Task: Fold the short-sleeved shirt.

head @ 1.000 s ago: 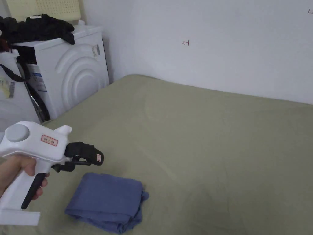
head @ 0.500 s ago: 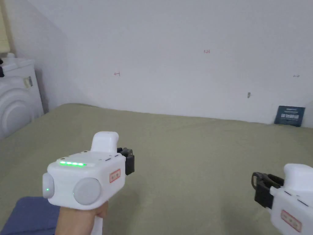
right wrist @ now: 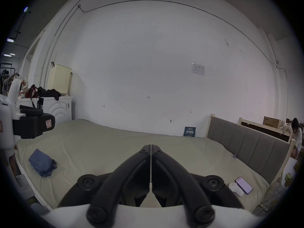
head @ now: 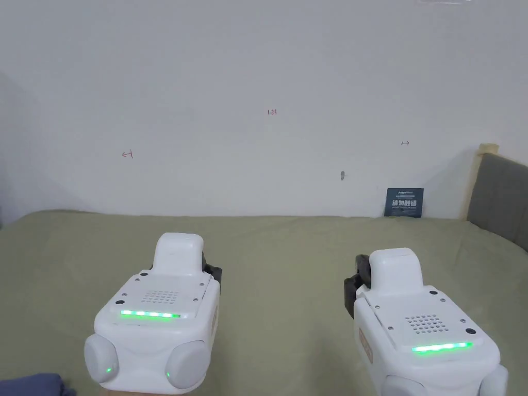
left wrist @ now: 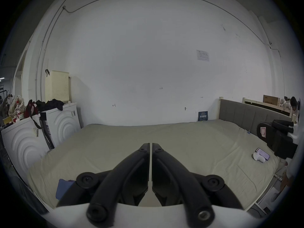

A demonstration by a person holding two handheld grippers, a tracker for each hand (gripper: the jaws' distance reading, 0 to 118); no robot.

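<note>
The blue short-sleeved shirt (right wrist: 42,165) lies folded into a small bundle near the left end of the olive-green bed (head: 289,247). It also shows as a blue shirt corner (head: 31,384) and a blue shirt patch (left wrist: 63,188). My left gripper (left wrist: 151,145) is held above the bed, right of the shirt and apart from it, jaws shut on nothing. My right gripper (right wrist: 151,146) hovers level beside it, also shut and empty. Both white gripper bodies point at the wall: left gripper (head: 212,273), right gripper (head: 353,289).
Two white washing machines (left wrist: 62,124) with dark clothes on top stand past the bed's left end. A grey padded headboard (right wrist: 246,146) bounds the right end. A phone (right wrist: 243,184) and a small white device (right wrist: 236,188) lie at the bed's right front. A person (right wrist: 297,139) sits far right.
The head camera has swung right and up. My left gripper has left the folded shirt's side and now points forward at the wall. The right gripper has come up level beside it.
</note>
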